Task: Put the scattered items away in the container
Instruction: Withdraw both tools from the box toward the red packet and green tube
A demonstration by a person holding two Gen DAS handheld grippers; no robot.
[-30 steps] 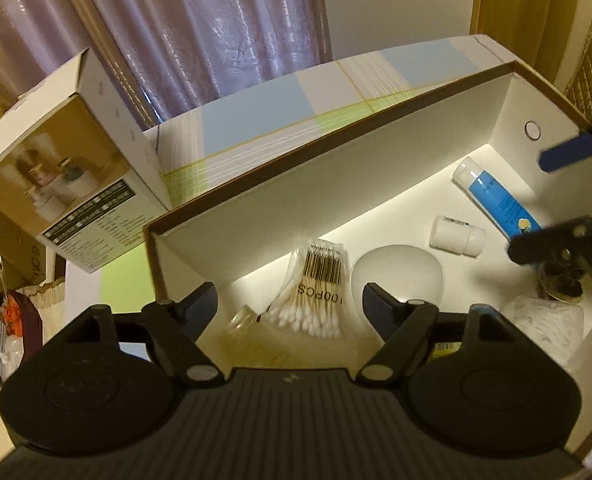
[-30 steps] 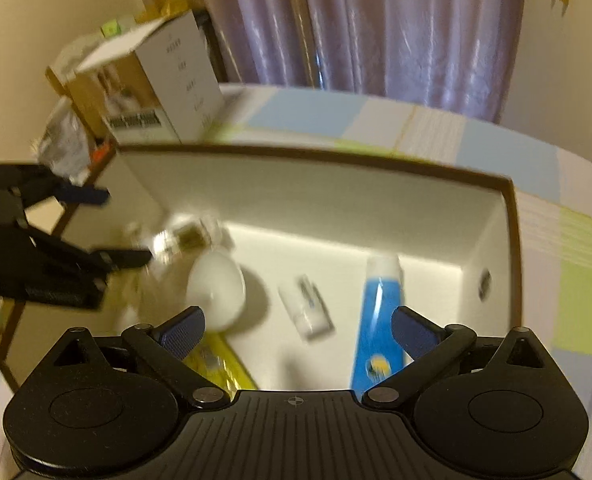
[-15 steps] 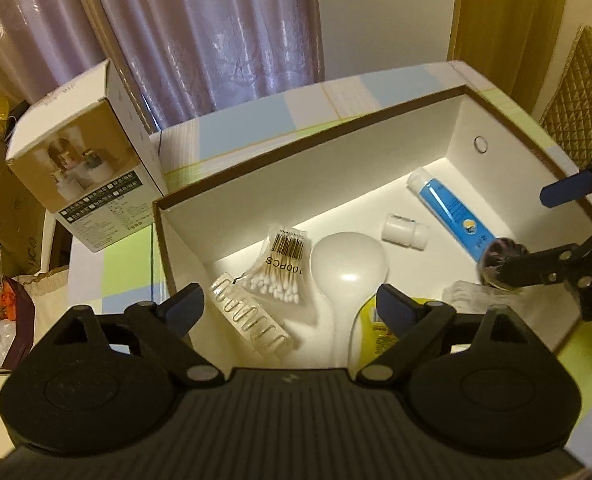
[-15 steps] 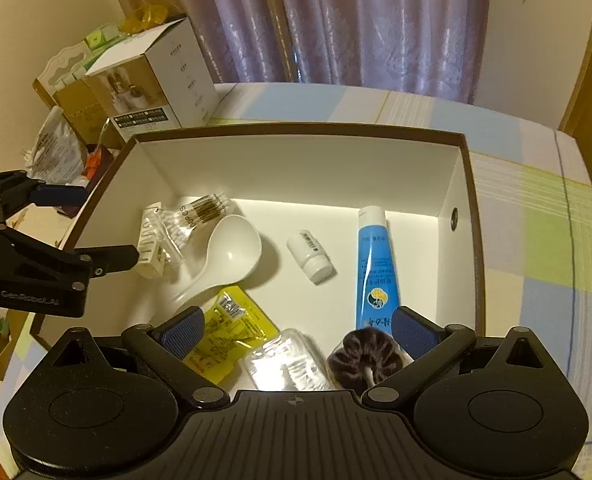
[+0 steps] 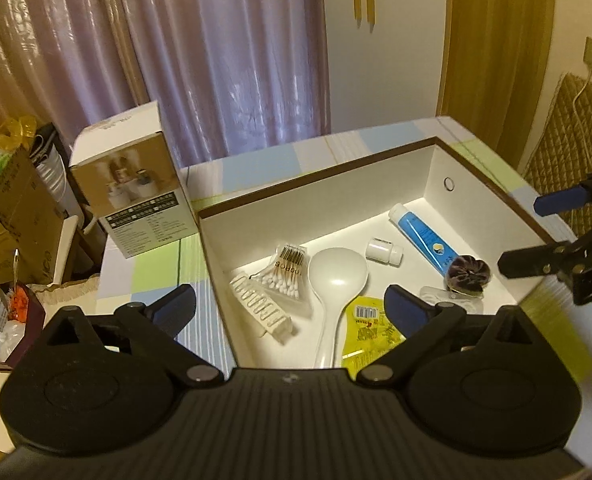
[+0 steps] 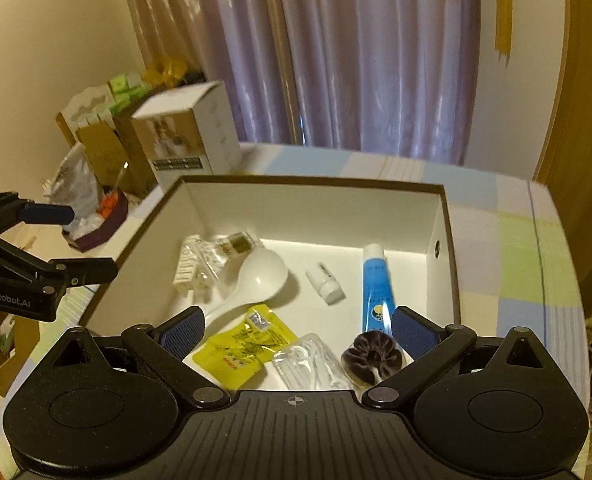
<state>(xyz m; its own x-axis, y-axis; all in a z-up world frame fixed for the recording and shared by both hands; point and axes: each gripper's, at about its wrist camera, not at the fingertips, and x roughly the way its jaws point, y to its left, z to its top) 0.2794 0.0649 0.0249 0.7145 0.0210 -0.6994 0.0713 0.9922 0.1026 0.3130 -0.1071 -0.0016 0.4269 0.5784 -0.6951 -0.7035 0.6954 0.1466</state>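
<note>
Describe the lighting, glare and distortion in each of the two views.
Left wrist view: warm dim light, a bright band across the floor of the box, glare on the spoon, fisheye-bent edges. Right wrist view: same warm cast, curtain sheen, softer focus on the cotton swabs.

One box (image 6: 440, 220) holding eight items; one carton (image 5: 135, 184) beside it.

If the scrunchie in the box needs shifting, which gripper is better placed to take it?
Right. The right gripper is open, with the scrunchie just ahead by its right finger. The left gripper sits at the box's other end, near the swabs.
</note>
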